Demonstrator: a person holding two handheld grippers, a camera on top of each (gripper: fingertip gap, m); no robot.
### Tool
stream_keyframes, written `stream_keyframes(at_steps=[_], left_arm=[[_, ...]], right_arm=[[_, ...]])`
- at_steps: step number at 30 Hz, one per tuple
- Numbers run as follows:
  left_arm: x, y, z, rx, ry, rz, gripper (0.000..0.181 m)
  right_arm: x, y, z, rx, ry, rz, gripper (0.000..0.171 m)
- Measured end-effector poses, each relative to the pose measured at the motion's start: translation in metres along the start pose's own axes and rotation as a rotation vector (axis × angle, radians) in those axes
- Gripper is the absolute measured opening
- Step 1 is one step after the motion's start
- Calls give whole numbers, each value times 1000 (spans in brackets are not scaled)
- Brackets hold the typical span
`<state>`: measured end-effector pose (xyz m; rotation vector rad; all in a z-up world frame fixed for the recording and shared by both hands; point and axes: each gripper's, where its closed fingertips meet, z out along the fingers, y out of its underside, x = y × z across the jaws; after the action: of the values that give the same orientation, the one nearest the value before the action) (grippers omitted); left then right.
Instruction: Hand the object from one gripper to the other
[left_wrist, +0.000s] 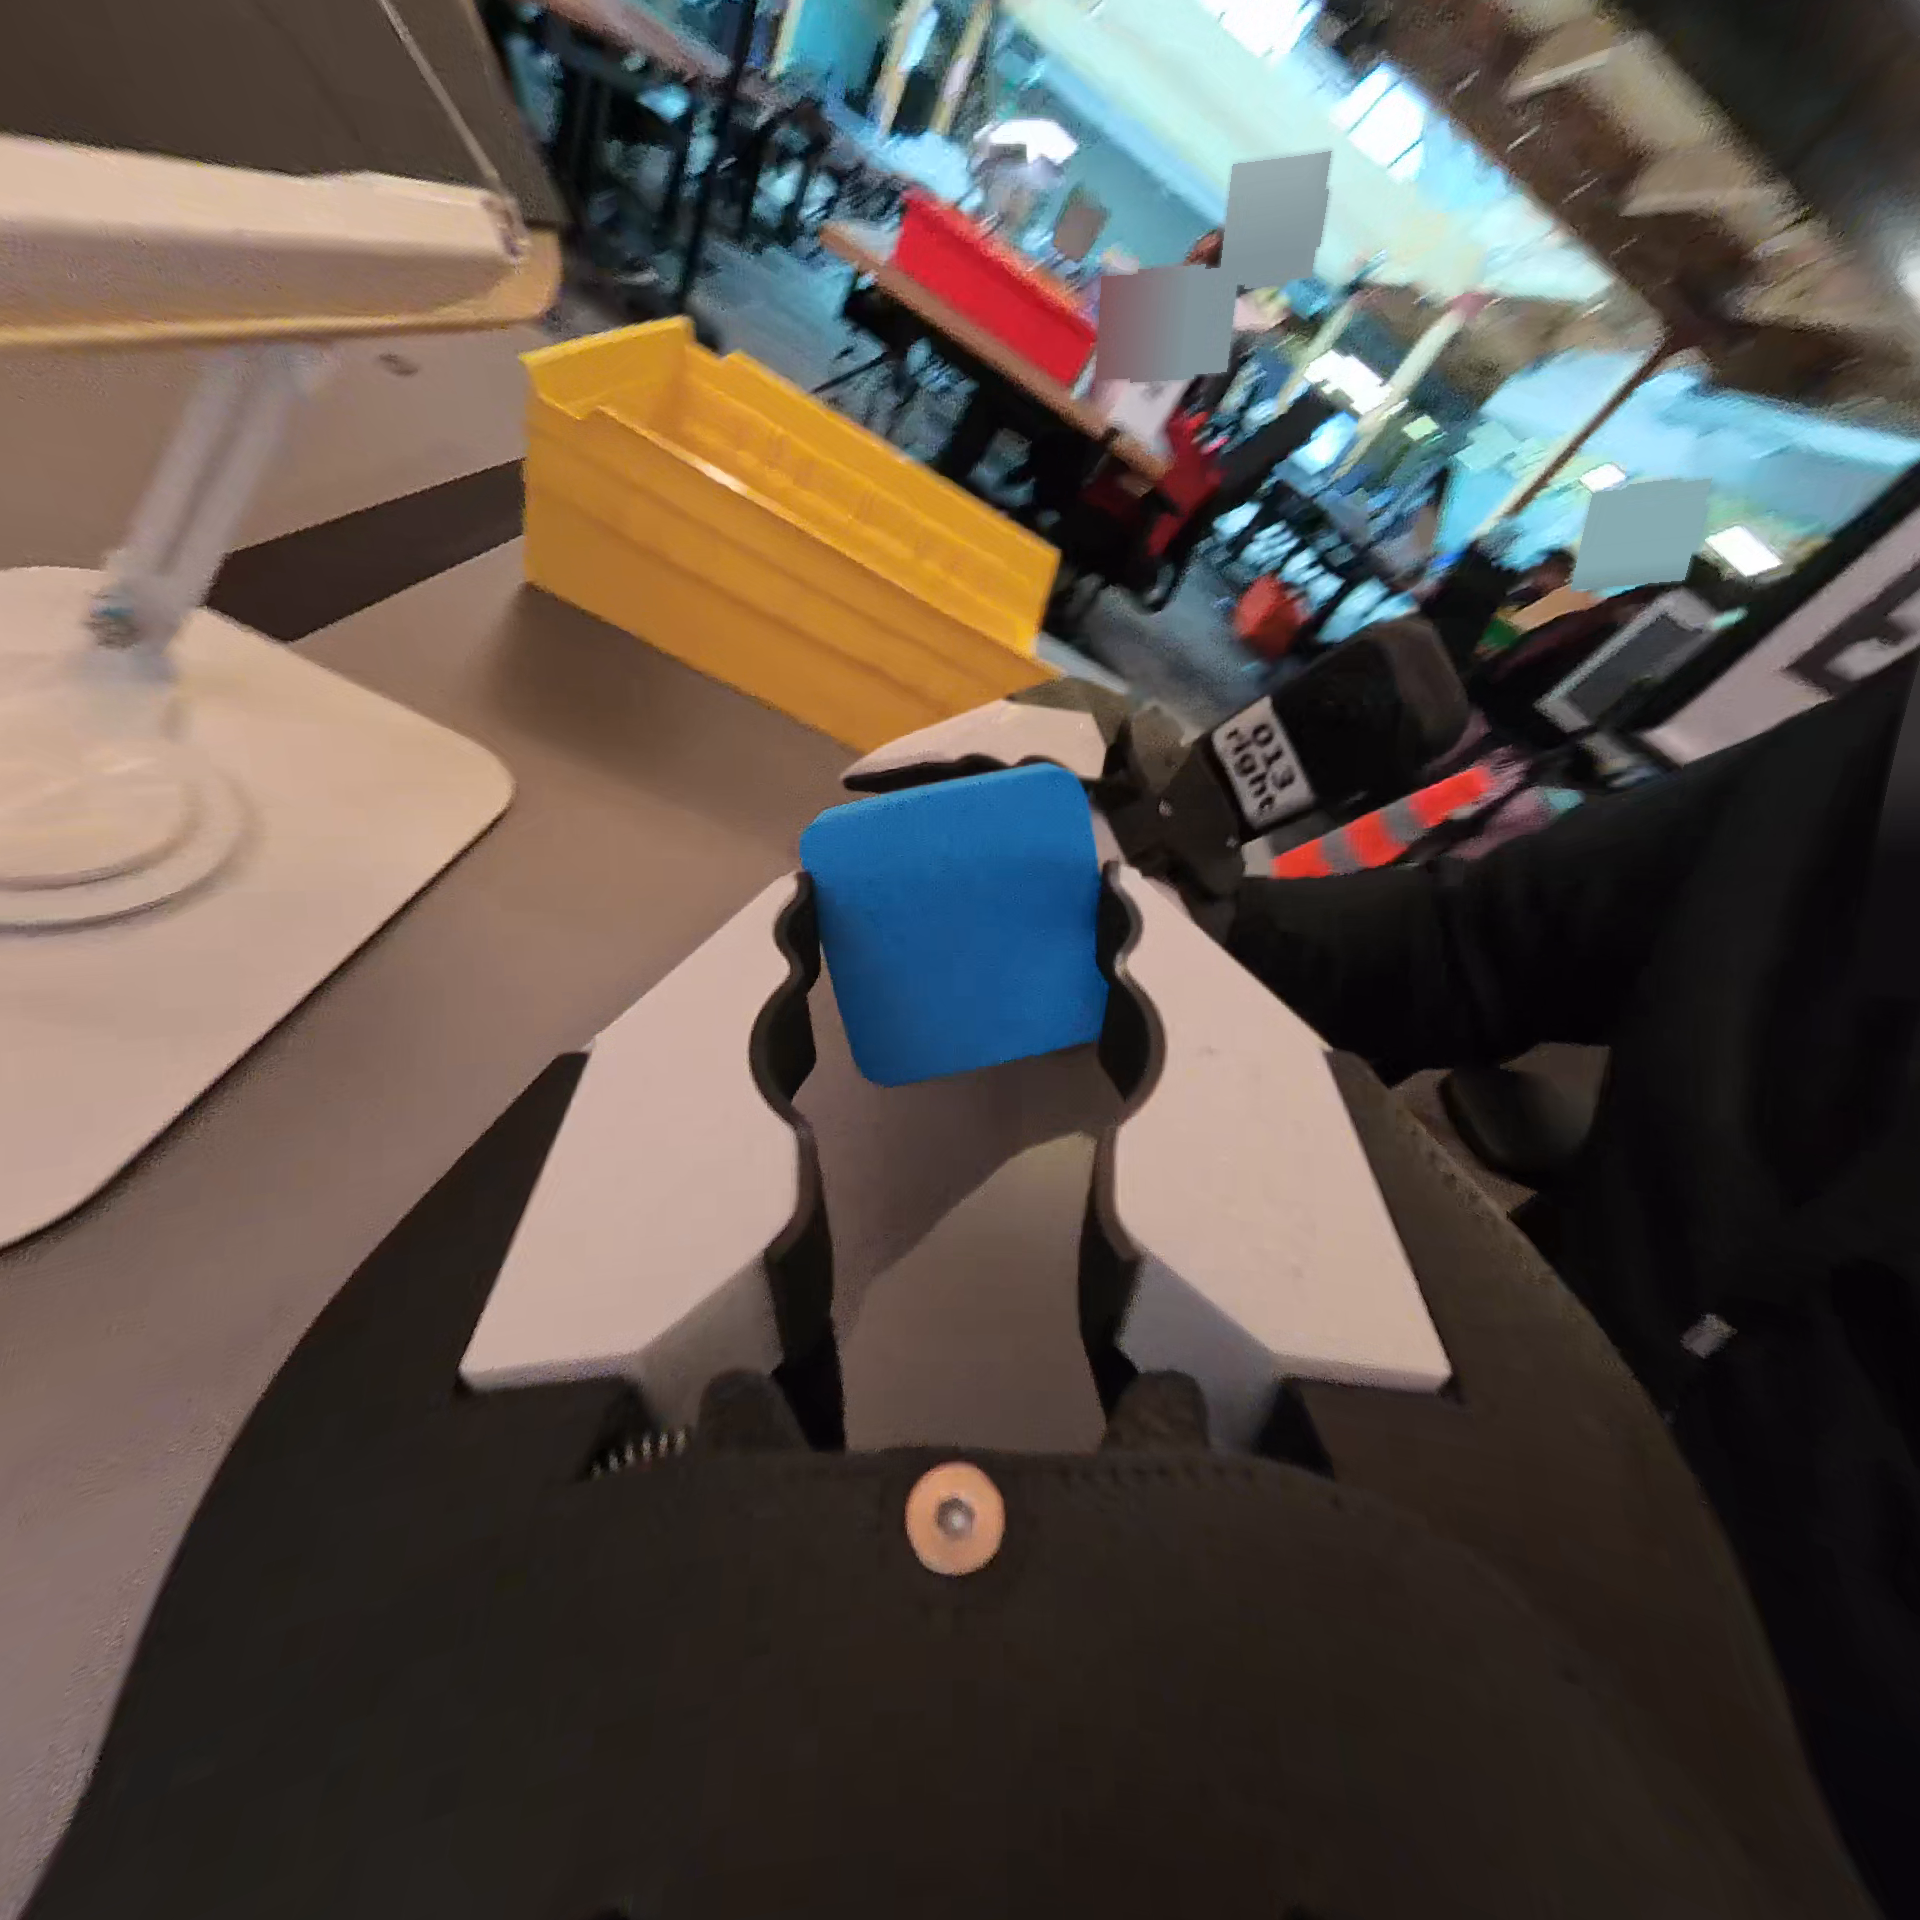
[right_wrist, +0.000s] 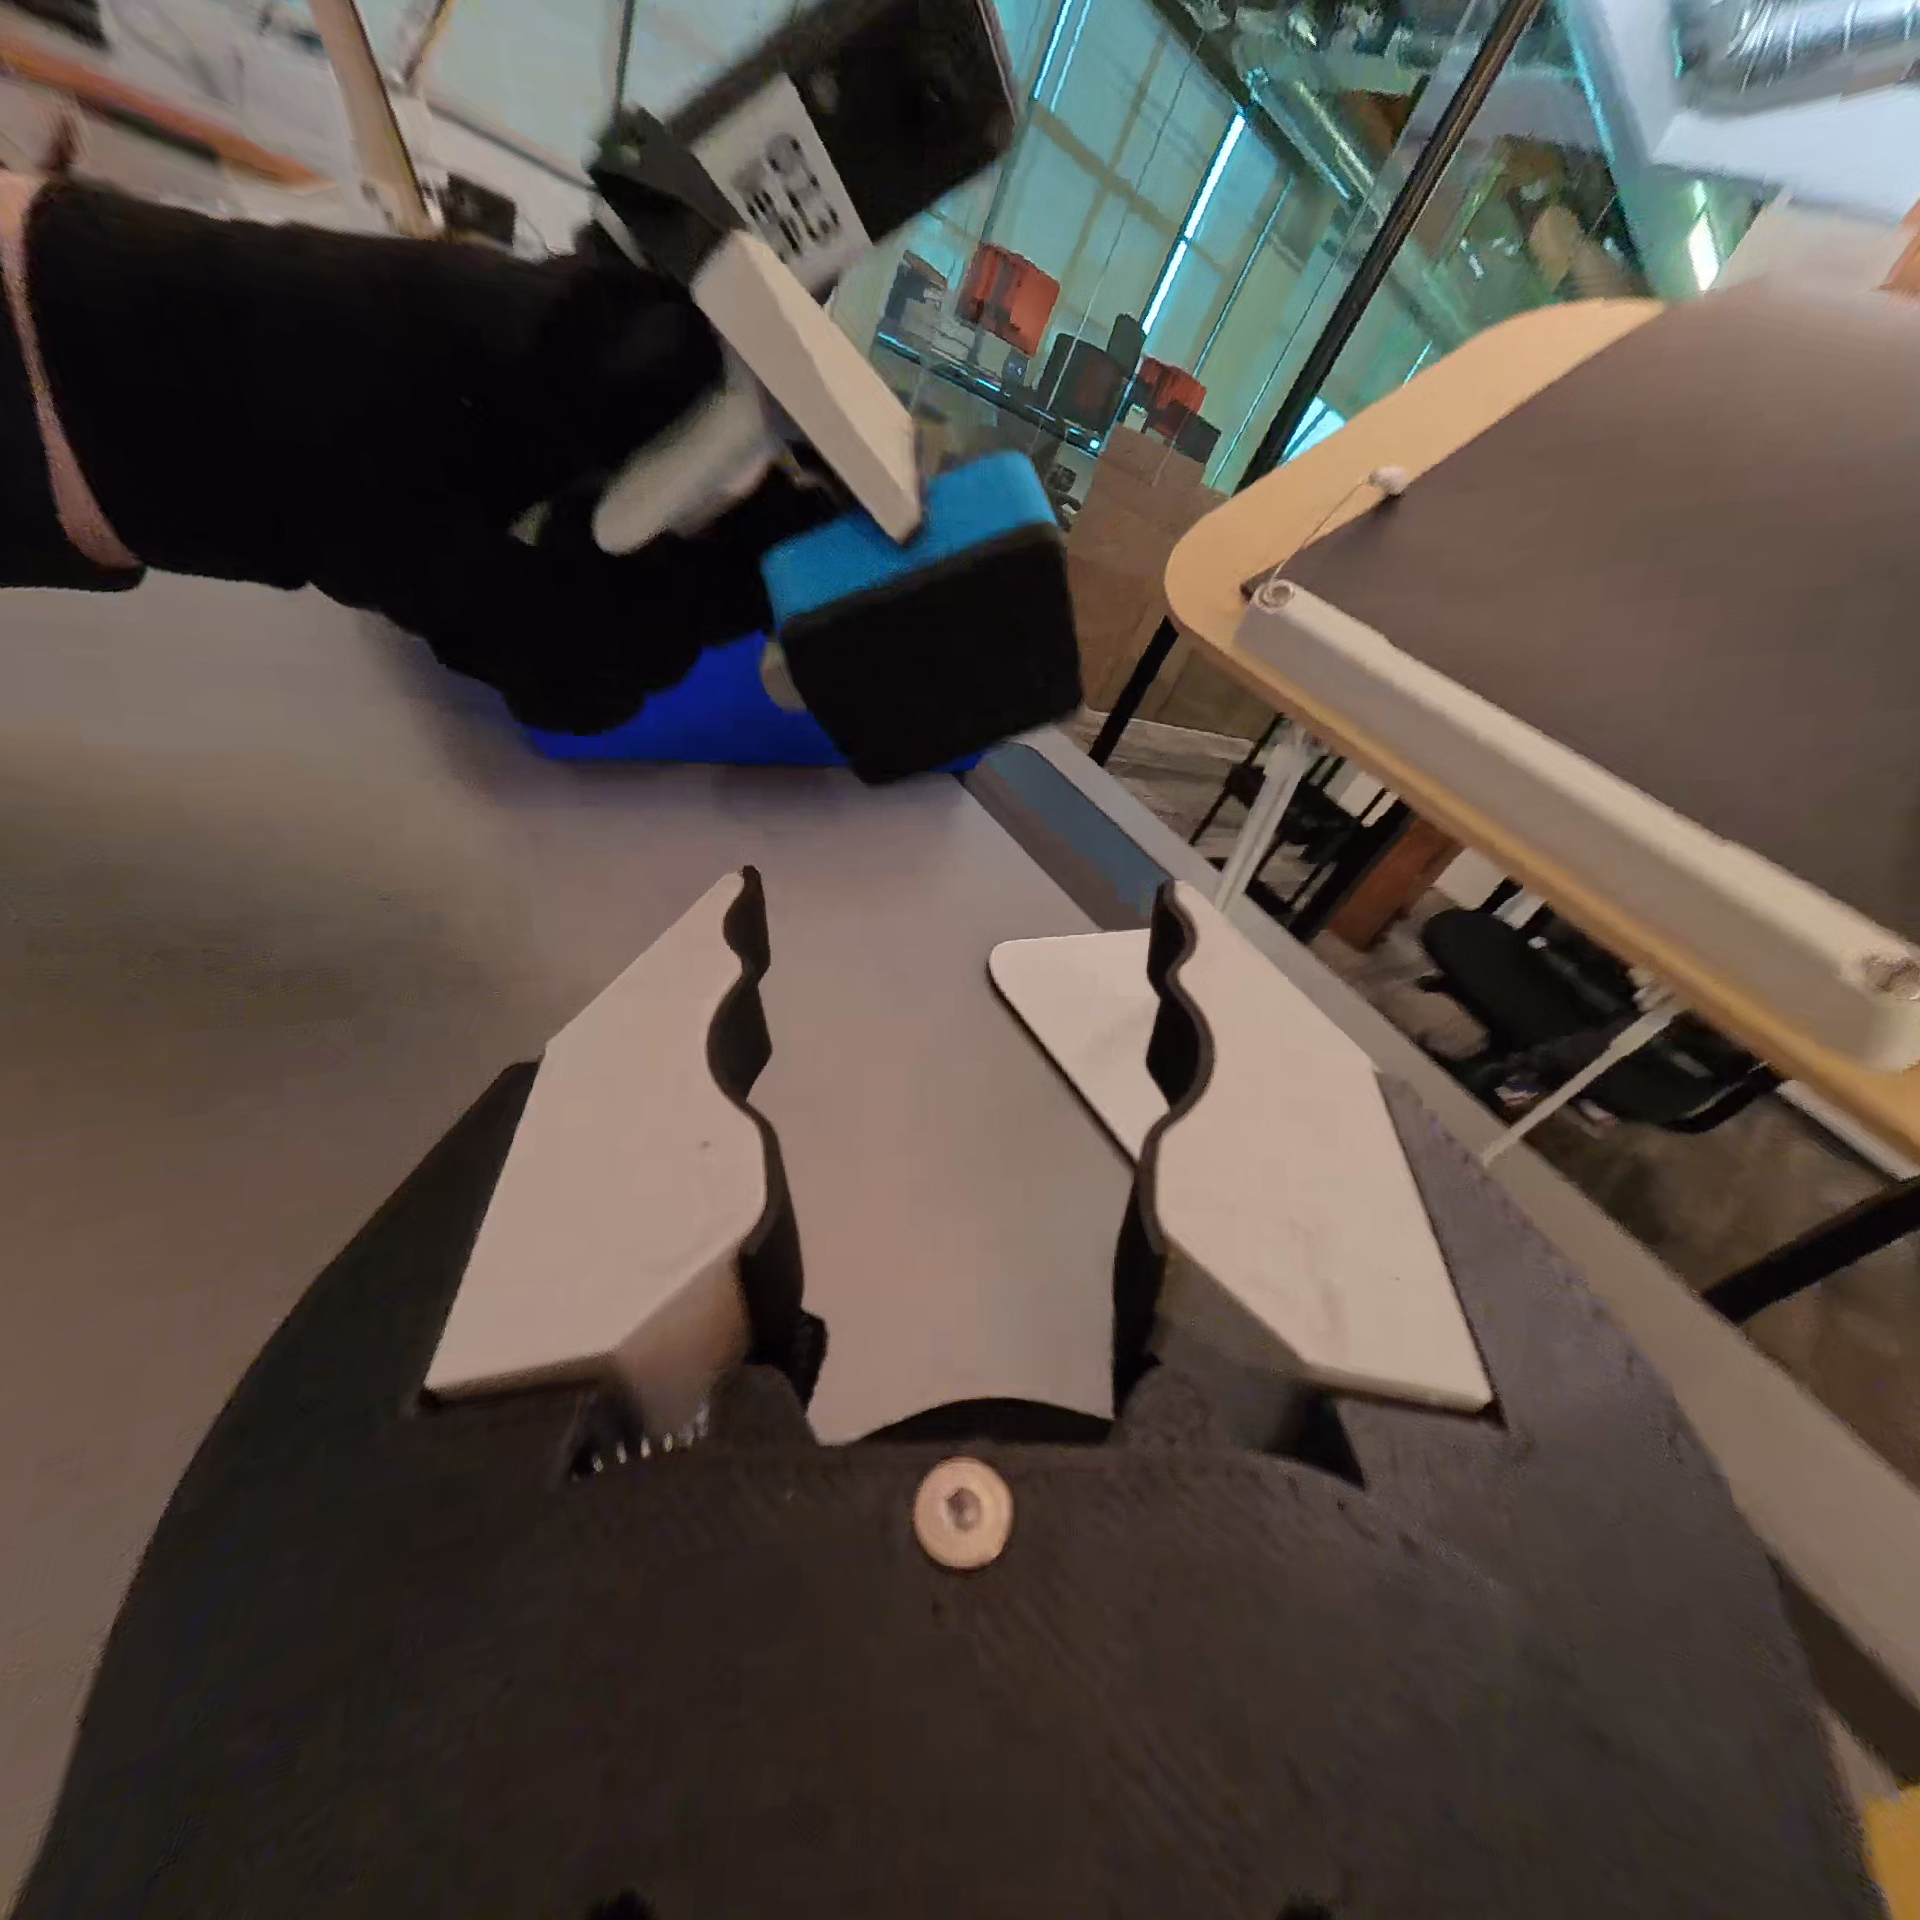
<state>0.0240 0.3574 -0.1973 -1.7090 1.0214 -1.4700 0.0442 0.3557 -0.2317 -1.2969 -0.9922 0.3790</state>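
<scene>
The left gripper (left_wrist: 956, 914) clamps the blue eraser (left_wrist: 954, 925) between its fingertips, tilted, black felt face (right_wrist: 935, 665) towards the right gripper (right_wrist: 961, 925). That one gapes empty just short of the eraser, above the grey table (right_wrist: 260, 883) near its edge. A yellow bin (left_wrist: 769, 540) sits behind the eraser.

Yellow bin (left_wrist: 769, 540) beside white lamp base (left_wrist: 260, 831)

Two tools (left_wrist: 956, 914) (right_wrist: 961, 914), one eraser (left_wrist: 951, 925), one yellow bin (left_wrist: 769, 561).
</scene>
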Motion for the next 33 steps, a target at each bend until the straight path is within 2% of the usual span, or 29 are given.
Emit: stream_keyframes(at_steps=[3,7,12,15,29,33], left_arm=[[-7,5,15,57,129,-85,52],[-10,29,35,6,227,-127,52],[2,41,39,-13,394,-170,52],[6,34,33,37,444,-178,52],[30,39,28,35,617,-214,53],[29,38,29,43,615,-217,53]], right_arm=[[-1,-2,-1,-18,22,-112,73],[-5,6,0,-45,6,-174,77],[-14,3,-1,-32,-39,-230,67],[-23,3,0,-33,-67,-251,64],[-30,-3,-1,-15,-84,-287,56],[-27,-2,-1,-26,-72,-286,56]])
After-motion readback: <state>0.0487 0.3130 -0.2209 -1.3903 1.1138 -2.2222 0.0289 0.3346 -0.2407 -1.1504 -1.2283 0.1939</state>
